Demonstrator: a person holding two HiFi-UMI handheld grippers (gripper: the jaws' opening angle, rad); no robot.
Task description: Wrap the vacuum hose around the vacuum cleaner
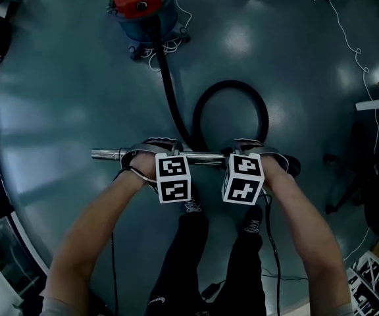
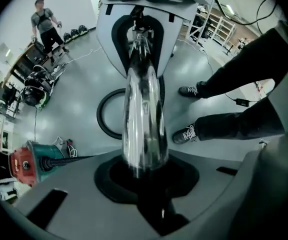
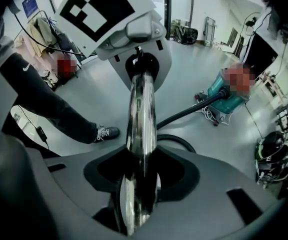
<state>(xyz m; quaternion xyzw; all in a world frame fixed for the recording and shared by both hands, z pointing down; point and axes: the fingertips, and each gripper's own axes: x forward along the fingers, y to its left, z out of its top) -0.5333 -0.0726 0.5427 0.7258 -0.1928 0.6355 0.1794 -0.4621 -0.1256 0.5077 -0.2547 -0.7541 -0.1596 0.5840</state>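
left gripper (image 1: 155, 151): points straight down, jaws clamped on the metal tube (image 1: 107, 154)
right gripper (image 1: 250, 150): points steeply down, jaws clamped on the same tube, near the left one
left forearm (image 1: 94, 236): bare, stretched forward
right forearm (image 1: 308, 232): bare, stretched forward, roughly parallel to the left
marker cubes (image 1: 173, 176): face up, side by side

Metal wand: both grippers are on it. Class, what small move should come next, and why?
Probably carry the metal wand toward the vacuum cleaner. The left gripper and right gripper both clamp it, and the black hose lies looped on the floor, none of it round the cleaner yet.
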